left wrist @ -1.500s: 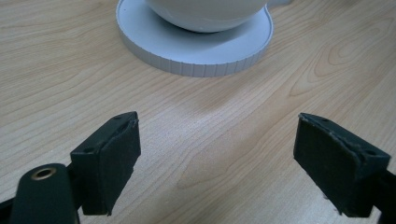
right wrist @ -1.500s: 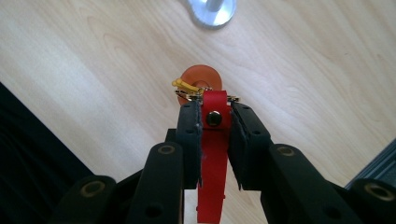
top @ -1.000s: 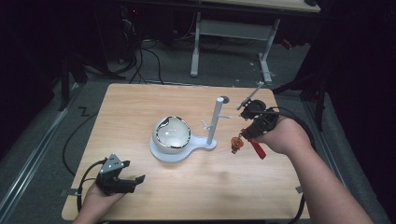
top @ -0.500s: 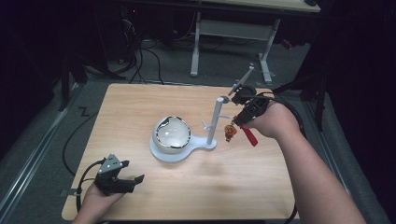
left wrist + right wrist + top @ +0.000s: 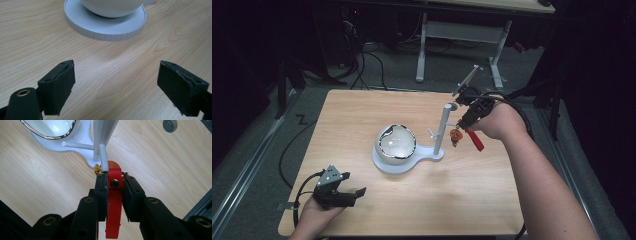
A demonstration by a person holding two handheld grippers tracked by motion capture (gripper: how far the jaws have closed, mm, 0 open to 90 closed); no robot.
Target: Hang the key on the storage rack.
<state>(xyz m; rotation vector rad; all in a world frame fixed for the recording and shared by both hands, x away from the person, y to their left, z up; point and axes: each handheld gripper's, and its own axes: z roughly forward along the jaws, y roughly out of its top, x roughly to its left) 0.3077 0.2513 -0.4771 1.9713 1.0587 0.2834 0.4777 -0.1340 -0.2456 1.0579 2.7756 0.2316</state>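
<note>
We see the stand (image 5: 439, 131) near the middle of the table (image 5: 362, 115), its base (image 5: 404, 161) under the bowl (image 5: 396, 142), which sits left of the upright post. The right gripper (image 5: 460, 126) is just right of the post, above the table, with the strap (image 5: 474, 139) between its jaws and the strap's end right at a peg (image 5: 103, 160). The left gripper (image 5: 357, 194) rests at the near left corner, well apart from the base, pointing right.
</note>
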